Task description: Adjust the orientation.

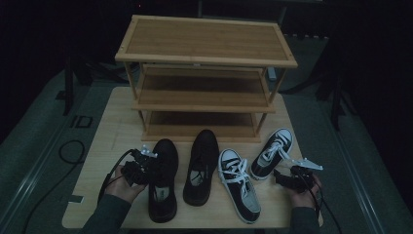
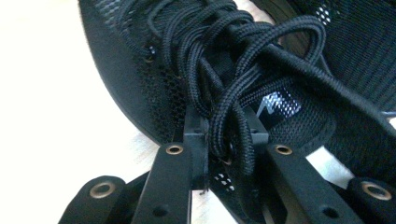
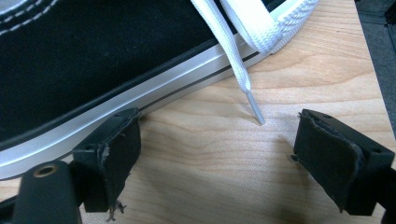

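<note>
Four shoes stand on the wooden table (image 1: pixel 109 131) in front of a shoe rack (image 1: pixel 204 39). My left gripper (image 1: pixel 152 168) (image 2: pixel 226 135) is shut on the lace flap of the leftmost black mesh shoe (image 1: pixel 163 195) (image 2: pixel 140 60), with its black laces (image 2: pixel 243 70) bunched between the jaws. A second black shoe (image 1: pixel 200 170) stands beside it. Two black-and-white sneakers (image 1: pixel 239 187) (image 1: pixel 272 152) lie to the right. My right gripper (image 1: pixel 279 176) (image 3: pixel 217 149) is open, low over the table, and one sneaker (image 3: pixel 93 56) lies by its left pad with a white lace tip (image 3: pixel 256 112) between the jaws.
The bamboo rack has three shelves, all bare, and stands at the table's far side. A black cable (image 1: pixel 70 151) loops on the grey floor at left. The table's front edge lies just under the person's forearms.
</note>
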The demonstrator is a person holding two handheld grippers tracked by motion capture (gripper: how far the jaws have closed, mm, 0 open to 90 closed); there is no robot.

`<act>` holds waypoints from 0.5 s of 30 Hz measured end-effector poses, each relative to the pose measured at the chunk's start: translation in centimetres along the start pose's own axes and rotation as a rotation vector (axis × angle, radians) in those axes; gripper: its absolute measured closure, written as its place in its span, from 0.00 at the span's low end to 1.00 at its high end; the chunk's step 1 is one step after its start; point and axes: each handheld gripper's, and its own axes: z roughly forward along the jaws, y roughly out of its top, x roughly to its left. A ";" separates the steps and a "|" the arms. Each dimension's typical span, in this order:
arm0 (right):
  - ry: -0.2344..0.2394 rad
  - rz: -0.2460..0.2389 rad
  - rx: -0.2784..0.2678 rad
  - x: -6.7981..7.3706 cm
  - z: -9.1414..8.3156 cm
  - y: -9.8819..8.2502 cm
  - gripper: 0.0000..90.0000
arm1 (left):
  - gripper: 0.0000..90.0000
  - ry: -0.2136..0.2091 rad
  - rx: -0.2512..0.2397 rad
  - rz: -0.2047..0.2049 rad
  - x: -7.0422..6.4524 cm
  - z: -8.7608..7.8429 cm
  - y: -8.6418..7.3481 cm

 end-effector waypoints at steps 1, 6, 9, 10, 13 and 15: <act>0.000 0.000 0.000 0.0 0.0 0.0 0.16 | 0.88 0.000 0.000 0.000 0.0 0.0 0.0; 0.000 0.000 0.000 0.0 0.0 0.0 0.16 | 0.89 -0.003 -0.026 -0.019 0.9 0.0 0.1; 0.000 0.000 0.000 0.0 0.0 0.0 0.16 | 0.89 0.002 -0.039 -0.025 1.2 0.0 0.1; 0.000 0.000 0.000 0.0 0.0 0.0 0.16 | 0.89 0.005 -0.044 -0.025 1.5 -0.1 0.2; 0.000 0.000 0.000 0.0 0.0 0.0 0.16 | 0.89 0.014 -0.047 -0.022 1.7 -0.1 0.3; 0.000 0.000 0.000 0.0 0.0 0.0 0.16 | 0.89 0.025 -0.050 -0.015 1.8 -0.1 0.4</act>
